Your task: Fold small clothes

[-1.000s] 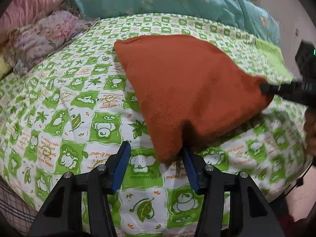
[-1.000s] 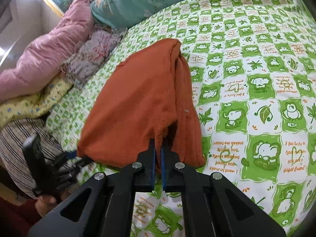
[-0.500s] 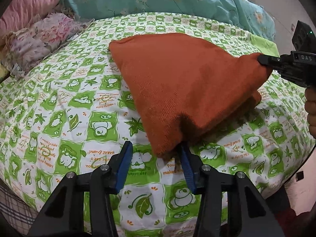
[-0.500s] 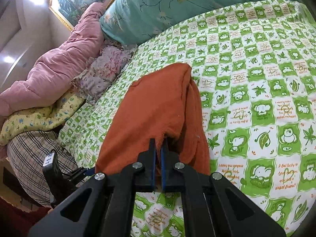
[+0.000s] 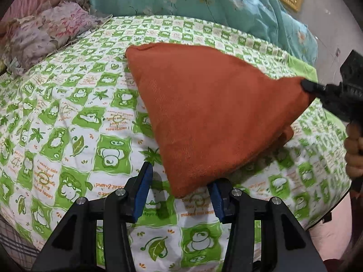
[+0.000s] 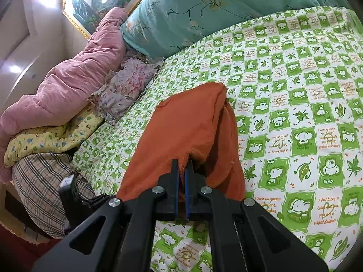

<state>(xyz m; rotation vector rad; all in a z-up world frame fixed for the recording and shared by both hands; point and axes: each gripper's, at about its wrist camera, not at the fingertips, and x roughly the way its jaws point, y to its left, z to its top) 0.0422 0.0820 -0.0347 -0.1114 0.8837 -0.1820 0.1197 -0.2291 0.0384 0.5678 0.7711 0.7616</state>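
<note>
Two grippers are seen over a bed covered by a green-and-white checked sheet [image 5: 68, 117]. An orange knit garment [image 5: 211, 113] is lifted off the sheet into a tent shape, its far corner resting on the bed toward 11 o'clock in the left wrist view. The right gripper [image 6: 181, 176] is closed, its blue-padded jaws nearly together and pinching a raw edge of the garment; in the left wrist view the same gripper [image 5: 306, 85] is seen at 3 o'clock, gripping the garment's right corner, with the holding hand [image 5: 354, 154] below it. The left gripper [image 5: 179, 195] is held wide apart, with the garment's lowest corner hanging down between its fingers; the right blue pad sits just beside the fabric, though whether it touches cannot be told, and nothing is clamped. In the right wrist view the garment [image 6: 188, 131] drapes from 12 o'clock down to the jaws, doubled in a fold along its right side. A teal floral quilt [image 6: 204, 11], a pink duvet [image 6: 74, 81] and a floral pillow [image 6: 127, 86] are piled at 10 to 12 o'clock.
</note>
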